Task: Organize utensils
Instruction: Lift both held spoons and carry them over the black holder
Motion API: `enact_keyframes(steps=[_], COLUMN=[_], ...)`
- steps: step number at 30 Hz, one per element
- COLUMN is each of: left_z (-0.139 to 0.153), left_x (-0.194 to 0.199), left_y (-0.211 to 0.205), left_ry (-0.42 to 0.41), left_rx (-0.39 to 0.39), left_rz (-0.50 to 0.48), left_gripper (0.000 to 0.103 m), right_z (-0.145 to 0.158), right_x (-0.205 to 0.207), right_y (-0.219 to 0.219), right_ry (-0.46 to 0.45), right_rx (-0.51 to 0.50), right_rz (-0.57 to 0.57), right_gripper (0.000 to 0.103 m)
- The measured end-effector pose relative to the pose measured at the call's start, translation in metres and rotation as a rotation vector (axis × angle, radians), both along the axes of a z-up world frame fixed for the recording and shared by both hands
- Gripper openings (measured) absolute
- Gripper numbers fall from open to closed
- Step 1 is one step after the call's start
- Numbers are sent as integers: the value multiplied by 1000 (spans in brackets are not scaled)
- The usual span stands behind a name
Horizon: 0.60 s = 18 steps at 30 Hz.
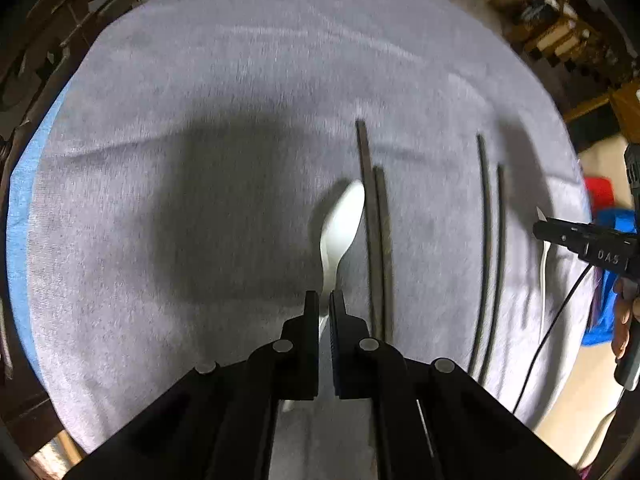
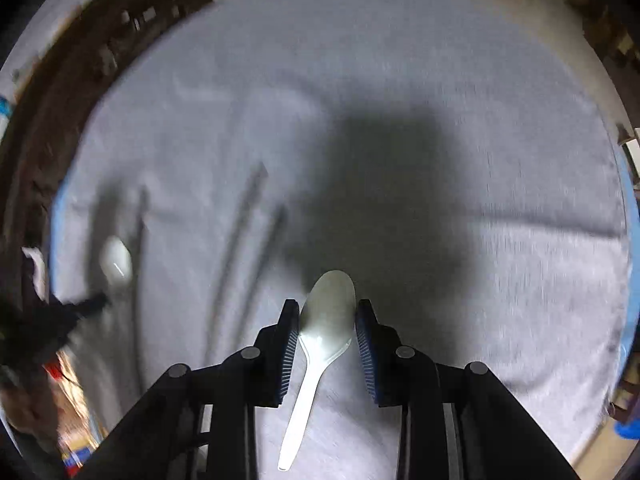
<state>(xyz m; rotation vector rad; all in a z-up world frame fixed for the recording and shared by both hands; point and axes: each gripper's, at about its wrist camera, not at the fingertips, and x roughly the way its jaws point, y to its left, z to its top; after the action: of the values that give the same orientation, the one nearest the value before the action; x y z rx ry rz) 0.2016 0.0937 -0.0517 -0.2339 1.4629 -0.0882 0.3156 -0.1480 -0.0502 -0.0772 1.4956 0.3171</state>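
My left gripper [image 1: 325,298] is shut on the handle of a white plastic spoon [image 1: 342,224], whose bowl points away over the grey cloth [image 1: 200,120]. Dark chopsticks [image 1: 376,240] lie just right of it, and a thinner dark pair [image 1: 486,240] lies farther right. My right gripper [image 2: 327,308] has its jaws open around the bowl of a second white plastic spoon [image 2: 326,316], which lies on the cloth with its handle pointing back. In the right wrist view the left gripper [image 2: 86,304] and its spoon [image 2: 116,260] show blurred at the left.
The grey cloth covers a table over a blue sheet [image 1: 24,200]. The right gripper [image 1: 580,240] shows at the right edge of the left wrist view. Dark wooden furniture [image 2: 60,80] stands beyond the far left; cluttered shelves [image 1: 560,32] stand at the far right.
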Motion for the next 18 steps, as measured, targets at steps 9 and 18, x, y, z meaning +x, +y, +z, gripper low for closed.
enact_keyframes(steps=[9,18], left_z=[5,-6], left_x=[24,67], left_y=[-11,-31], left_ry=[42,93], left_rx=[36,140], left_rz=[-48,-82], left_gripper=[39,14], right_z=[-10,-11], right_x=[-11,-16], right_y=[-2,17], right_ry=[71,80], right_rx=[-86,-93], right_rz=[39,84], right_gripper=[35,33])
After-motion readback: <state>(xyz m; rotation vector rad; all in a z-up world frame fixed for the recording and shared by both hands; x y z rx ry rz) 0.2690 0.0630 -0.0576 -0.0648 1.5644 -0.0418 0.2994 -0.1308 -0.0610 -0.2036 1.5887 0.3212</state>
